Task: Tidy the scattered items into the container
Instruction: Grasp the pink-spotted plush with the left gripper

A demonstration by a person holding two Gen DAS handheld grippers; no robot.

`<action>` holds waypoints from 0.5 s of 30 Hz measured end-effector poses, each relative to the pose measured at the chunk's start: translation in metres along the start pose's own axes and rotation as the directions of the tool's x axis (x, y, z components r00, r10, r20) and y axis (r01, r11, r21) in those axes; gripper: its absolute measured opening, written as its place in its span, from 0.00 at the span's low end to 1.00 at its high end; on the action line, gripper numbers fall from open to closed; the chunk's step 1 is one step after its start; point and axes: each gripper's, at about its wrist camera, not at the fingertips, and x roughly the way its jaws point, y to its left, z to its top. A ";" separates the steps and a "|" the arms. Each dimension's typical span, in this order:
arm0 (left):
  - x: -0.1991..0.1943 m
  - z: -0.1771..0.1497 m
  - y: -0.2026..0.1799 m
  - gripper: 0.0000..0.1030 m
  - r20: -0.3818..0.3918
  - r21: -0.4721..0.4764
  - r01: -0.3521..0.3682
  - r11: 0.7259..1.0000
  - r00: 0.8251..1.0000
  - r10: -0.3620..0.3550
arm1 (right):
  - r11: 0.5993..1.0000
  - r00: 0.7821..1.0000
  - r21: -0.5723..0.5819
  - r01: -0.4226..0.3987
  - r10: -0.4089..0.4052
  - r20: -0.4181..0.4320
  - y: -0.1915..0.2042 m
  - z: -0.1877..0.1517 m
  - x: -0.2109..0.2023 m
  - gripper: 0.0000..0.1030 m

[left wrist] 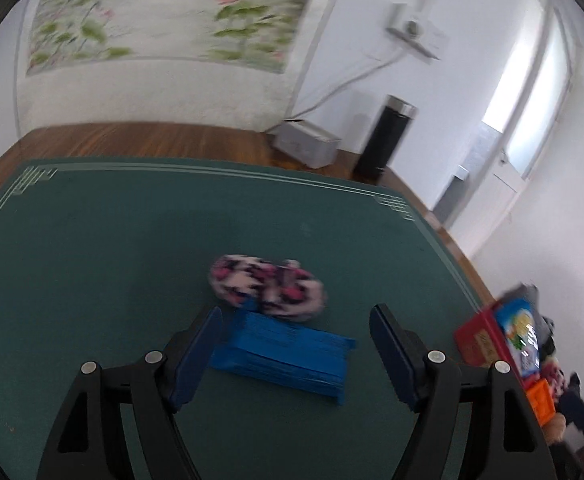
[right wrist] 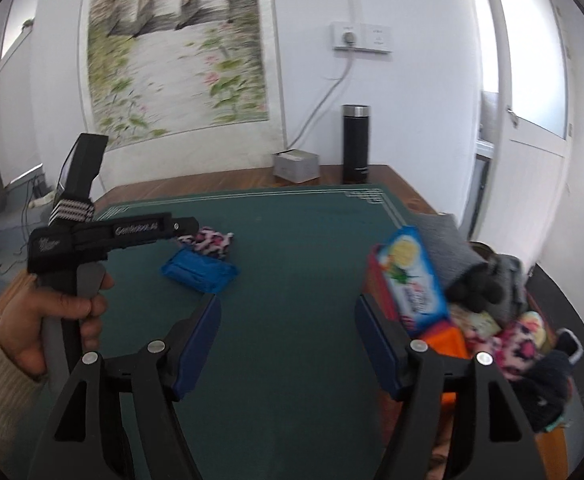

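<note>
A blue packet point(left wrist: 287, 354) lies on the green mat point(left wrist: 91, 260), with a pink, black and white patterned fabric bundle point(left wrist: 265, 288) just behind it. My left gripper point(left wrist: 296, 322) is open and empty, its fingers either side of the packet's near end. In the right wrist view the packet point(right wrist: 199, 270) and bundle point(right wrist: 211, 242) lie left of centre, under the left gripper body point(right wrist: 111, 236). My right gripper point(right wrist: 287, 310) is open and empty over the mat. The container point(right wrist: 376, 284) at the right holds a blue snack pack point(right wrist: 412, 276), gloves and soft items.
A black flask point(right wrist: 355, 144) and a small grey box point(right wrist: 296, 166) stand at the table's far edge by the wall. The container also shows at the right in the left wrist view point(left wrist: 476, 340). The wooden table edge point(left wrist: 151, 136) borders the mat.
</note>
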 end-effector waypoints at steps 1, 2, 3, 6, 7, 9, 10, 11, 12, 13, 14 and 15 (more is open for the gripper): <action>0.004 0.003 0.007 0.75 -0.007 -0.017 -0.004 1.000 1.000 0.004 | 1.000 1.000 0.001 -0.010 0.010 -0.008 0.005 0.000 0.006 0.71; 0.010 0.005 0.015 0.75 -0.015 -0.036 -0.003 0.999 1.000 0.002 | 1.000 1.000 0.005 -0.020 0.020 -0.015 0.009 -0.001 0.011 0.71; 0.016 0.008 0.021 0.75 -0.023 -0.051 0.001 0.999 1.000 -0.002 | 1.000 0.999 0.012 -0.026 0.026 -0.021 0.011 -0.002 0.016 0.71; 0.033 0.016 0.028 0.77 -0.042 -0.073 0.033 0.997 0.998 -0.036 | 0.999 0.998 0.022 -0.034 0.035 -0.045 0.016 -0.006 0.030 0.71; 0.039 0.018 0.029 0.79 -0.047 -0.080 0.042 0.996 0.998 -0.046 | 0.999 0.998 0.019 -0.033 0.034 -0.055 0.017 -0.008 0.034 0.71; 0.048 0.022 0.027 0.79 -0.046 -0.082 0.059 0.995 0.997 -0.063 | 1.000 0.997 0.013 -0.028 0.028 -0.071 0.018 -0.012 0.040 0.71; 0.053 0.023 0.023 0.79 -0.048 -0.074 0.072 0.995 0.996 -0.076 | 1.000 0.997 0.014 -0.024 0.025 -0.080 0.017 -0.014 0.043 0.71; 0.057 0.024 0.018 0.80 -0.051 -0.065 0.085 0.994 0.995 -0.088 | 1.000 0.996 0.016 -0.022 0.023 -0.089 0.016 -0.016 0.046 0.71; 0.060 0.024 0.013 0.84 -0.057 -0.051 0.090 0.995 0.994 -0.093 | 1.000 0.995 0.021 -0.022 0.024 -0.099 0.015 -0.018 0.050 0.71; 0.063 0.025 0.009 0.90 -0.060 -0.033 0.084 0.996 0.995 -0.085 | 0.999 0.994 0.025 -0.021 0.024 -0.109 0.013 -0.019 0.053 0.71; 0.066 0.025 0.006 0.92 -0.061 -0.016 0.076 0.997 0.995 -0.077 | 0.999 0.993 0.028 -0.020 0.023 -0.116 0.012 -0.020 0.056 0.71; 0.070 0.026 0.002 0.93 -0.062 -0.002 0.064 0.998 0.996 -0.064 | 0.999 0.992 0.030 -0.019 0.023 -0.123 0.012 -0.021 0.058 0.71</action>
